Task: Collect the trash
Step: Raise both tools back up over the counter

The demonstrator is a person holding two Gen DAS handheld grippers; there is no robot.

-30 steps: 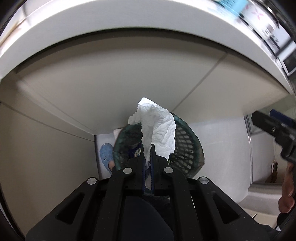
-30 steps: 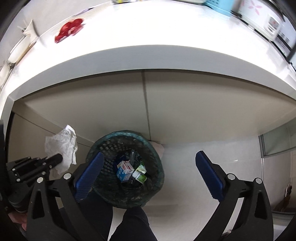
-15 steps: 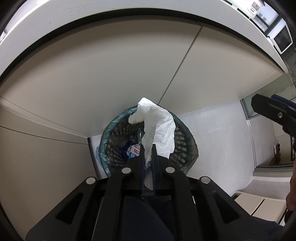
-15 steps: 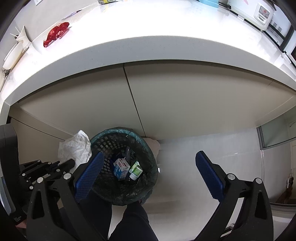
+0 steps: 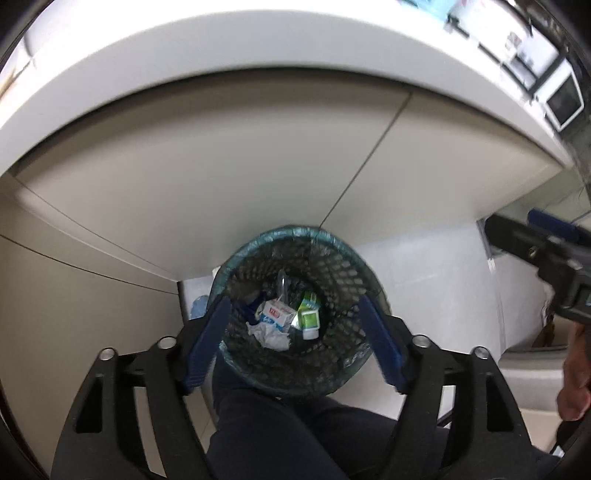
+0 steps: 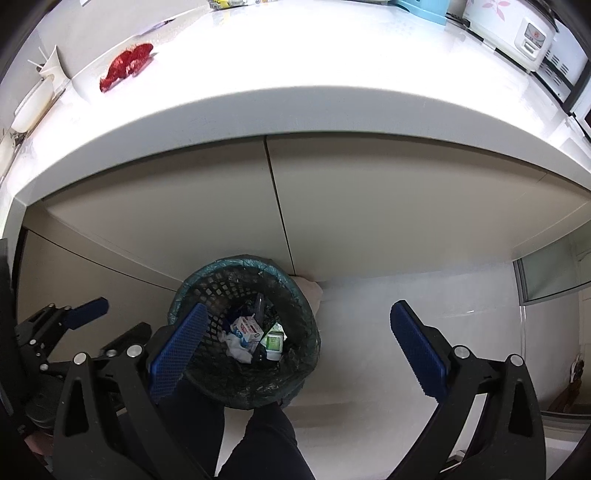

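Observation:
A dark mesh trash bin point(image 5: 236, 258) with a teal liner stands on the floor against the cabinet. At its bottom lie a crumpled white tissue point(image 5: 271, 334), a blue-and-white carton point(image 5: 277, 314) and a green carton point(image 5: 308, 315). My left gripper point(image 5: 295, 343) hangs over the bin, its jaws opening, with nothing between its blue pads point(image 5: 207, 343). My right gripper point(image 6: 297, 350) is open and empty above the bin's point(image 6: 199, 273) right side. The tissue point(image 6: 236, 349) shows in the right wrist view too, with the left gripper point(image 6: 107, 325) at the far left.
A white countertop point(image 6: 295, 74) overhangs beige cabinet doors point(image 6: 369, 206). On it lie a red wrapper point(image 6: 125, 70) and a rice cooker point(image 6: 517, 33) at the back right. A person's dark trouser leg point(image 6: 258, 443) stands beside the bin. White floor point(image 6: 369, 314) lies to the right.
The left gripper opened and let go of the white tissue, which dropped into the bin. The right gripper stayed open and still.

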